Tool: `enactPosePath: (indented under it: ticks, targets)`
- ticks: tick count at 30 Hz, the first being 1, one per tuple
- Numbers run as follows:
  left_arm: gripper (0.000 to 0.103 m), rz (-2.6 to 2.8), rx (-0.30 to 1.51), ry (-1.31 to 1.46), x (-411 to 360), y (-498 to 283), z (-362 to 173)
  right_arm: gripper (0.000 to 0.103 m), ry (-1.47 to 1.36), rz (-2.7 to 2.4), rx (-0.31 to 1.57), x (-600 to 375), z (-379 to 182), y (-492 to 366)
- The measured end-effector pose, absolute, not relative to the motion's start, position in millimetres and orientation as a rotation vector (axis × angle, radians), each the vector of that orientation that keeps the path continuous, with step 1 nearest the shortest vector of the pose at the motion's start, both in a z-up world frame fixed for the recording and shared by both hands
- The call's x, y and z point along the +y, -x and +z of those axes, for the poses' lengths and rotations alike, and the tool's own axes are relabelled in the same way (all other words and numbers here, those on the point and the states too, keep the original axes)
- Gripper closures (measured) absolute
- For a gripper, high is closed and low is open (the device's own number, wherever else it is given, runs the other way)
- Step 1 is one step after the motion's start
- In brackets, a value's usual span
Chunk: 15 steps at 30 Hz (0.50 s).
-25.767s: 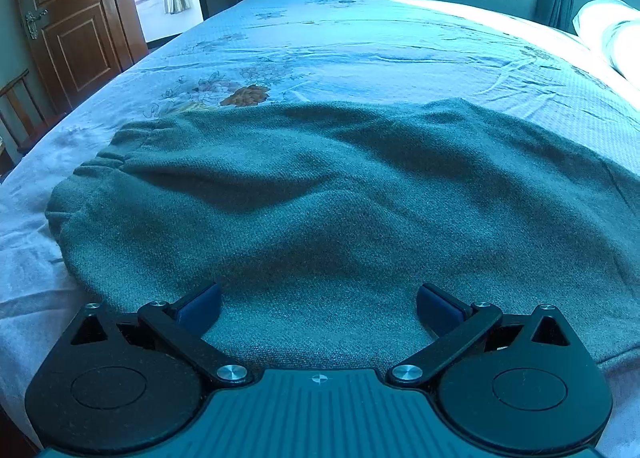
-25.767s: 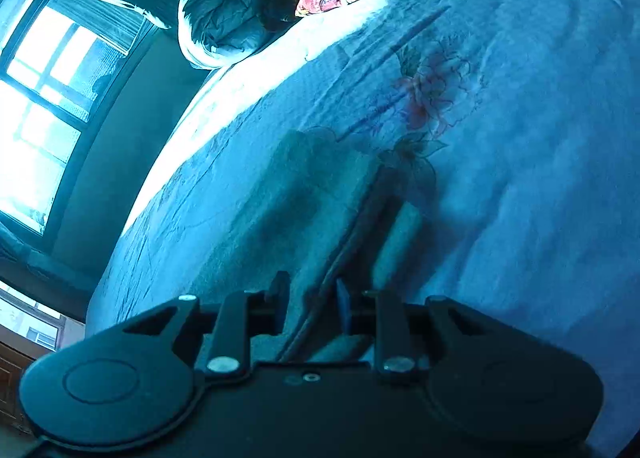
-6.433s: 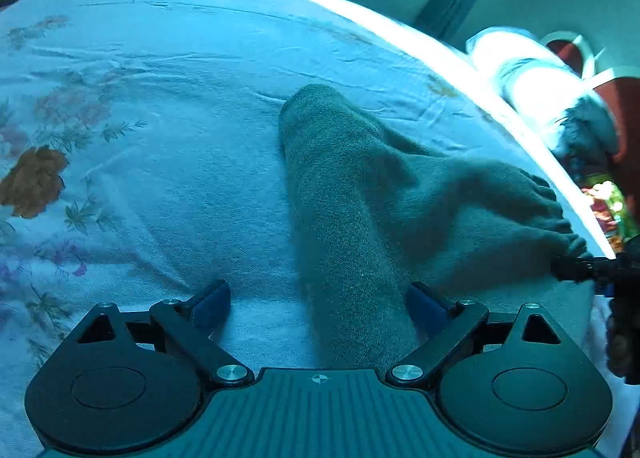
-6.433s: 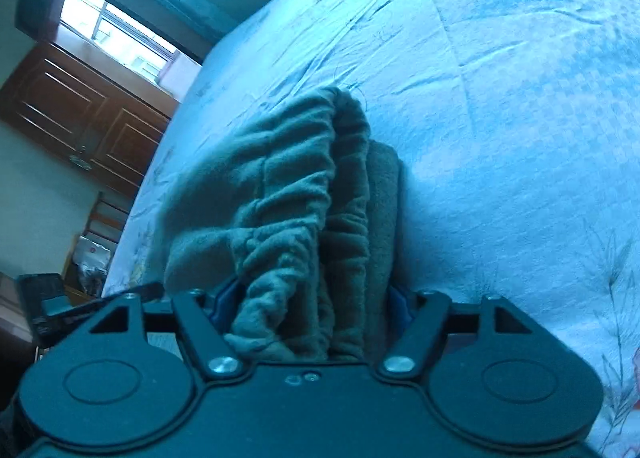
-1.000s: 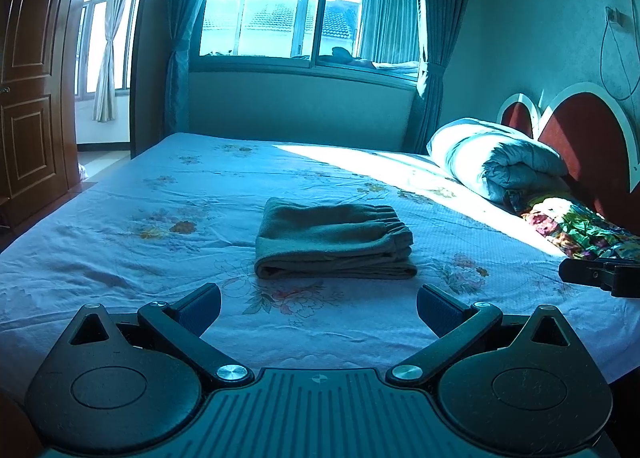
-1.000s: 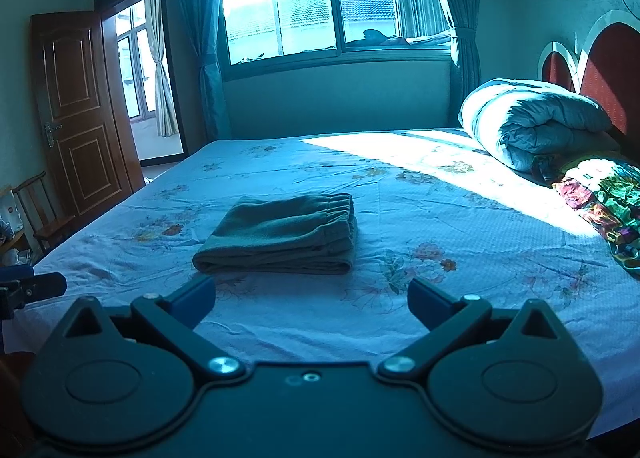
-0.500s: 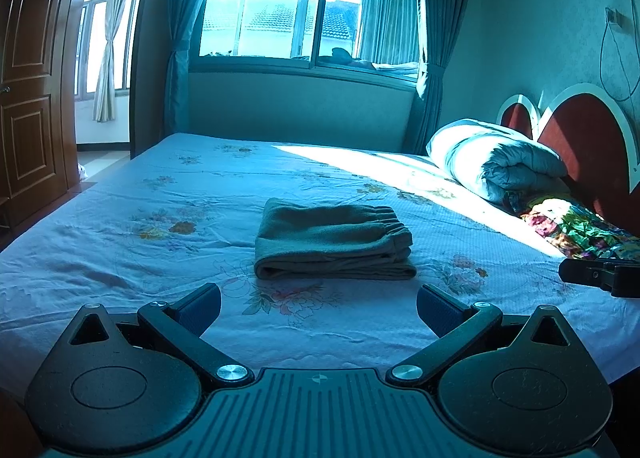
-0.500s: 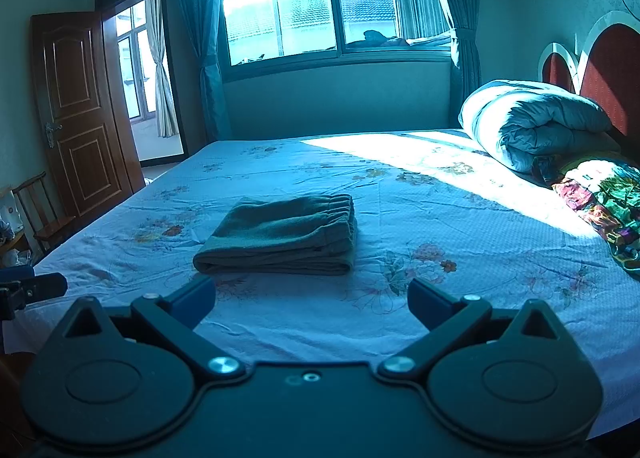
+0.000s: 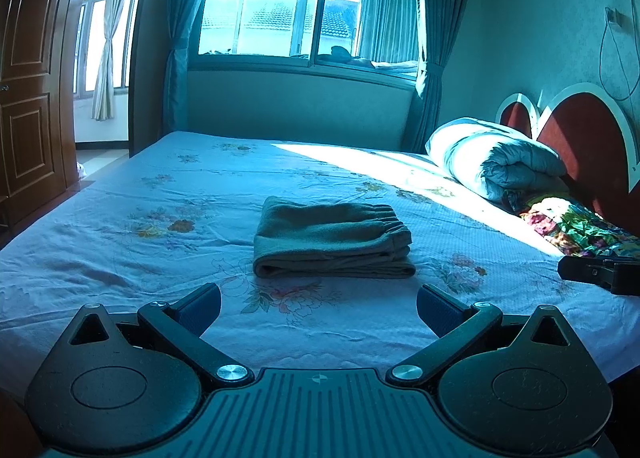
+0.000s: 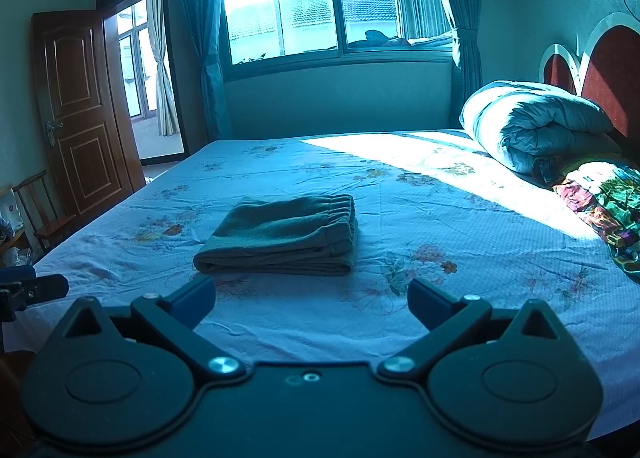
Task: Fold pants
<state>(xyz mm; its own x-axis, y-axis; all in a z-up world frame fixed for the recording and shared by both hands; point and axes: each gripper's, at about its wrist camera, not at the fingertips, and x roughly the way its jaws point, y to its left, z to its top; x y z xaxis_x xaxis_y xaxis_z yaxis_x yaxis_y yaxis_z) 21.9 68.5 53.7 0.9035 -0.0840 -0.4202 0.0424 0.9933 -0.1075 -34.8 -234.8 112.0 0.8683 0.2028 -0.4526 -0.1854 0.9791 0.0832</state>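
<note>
Bedroom w/ blue-tinted light. Big multi-pane window (image 9: 308,13) on far wall, dark curtains (image 9: 176,37) either side; roofs visible outside. Sun falls in a bright strip across the bed (image 9: 120,193), floral-print sheet. Red headboard (image 9: 580,145) w/ white curved trim at right, below a cable (image 9: 618,53) hanging on the wall. Rolled duvet (image 9: 496,161) against headboard, colourful patterned cloth (image 9: 572,223) just beside it. Brown panelled wooden door (image 10: 80,109) open at left, doorway (image 10: 148,73) to a lit room w/ pale curtain. Wooden chair (image 10: 44,209) near door.
</note>
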Motion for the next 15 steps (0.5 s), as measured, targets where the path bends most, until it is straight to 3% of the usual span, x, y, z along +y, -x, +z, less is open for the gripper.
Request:
enactPosePath:
  ticks: [15]
  targets:
    - [0.000, -0.077, 0.425, 0.109, 72.8, -22.6, 54.0, 0.006, -0.035, 0.204, 0.482, -238.5, 114.0, 31.0]
